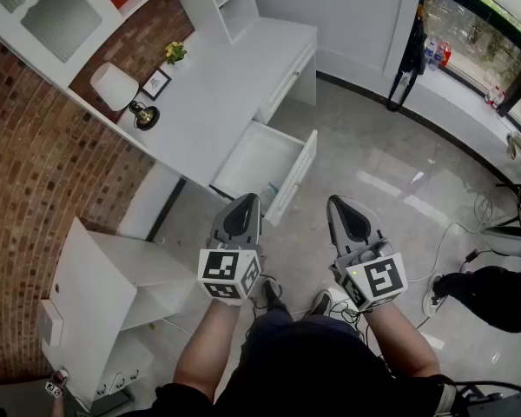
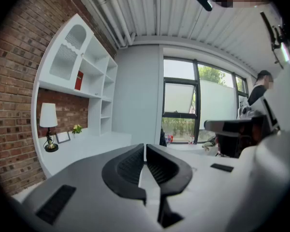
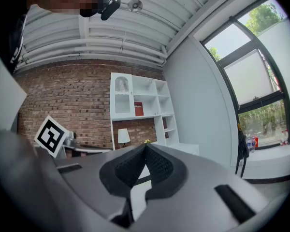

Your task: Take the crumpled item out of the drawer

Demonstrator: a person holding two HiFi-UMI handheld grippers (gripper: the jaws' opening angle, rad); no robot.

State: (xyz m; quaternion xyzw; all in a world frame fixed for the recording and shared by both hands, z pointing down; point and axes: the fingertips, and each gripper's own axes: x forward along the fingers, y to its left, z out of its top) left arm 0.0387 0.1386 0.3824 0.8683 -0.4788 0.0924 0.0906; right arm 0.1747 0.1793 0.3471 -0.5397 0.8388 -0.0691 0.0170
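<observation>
Brick wall (image 1: 35,146): rough, matt red-brown brick with paler mortar lines. Bench (image 1: 217,85): smooth white, painted or laminated by the look, soft sheen. Open drawer (image 1: 256,155): same smooth white inside and on its front. Floor (image 1: 391,172): pale grey stone-like tile, polished, window light mirrored in it. Lamp (image 1: 115,85): matt white shade, shiny brass-coloured base. My left hand-held gripper (image 1: 247,201) and right hand-held gripper (image 1: 339,202): grey matt plastic shells; pads (image 2: 130,166) black, ribbed, rubbery-looking. Marker cubes (image 1: 229,272): flat white faces, black print. Ceiling (image 2: 150,8): white ribbed panels
</observation>
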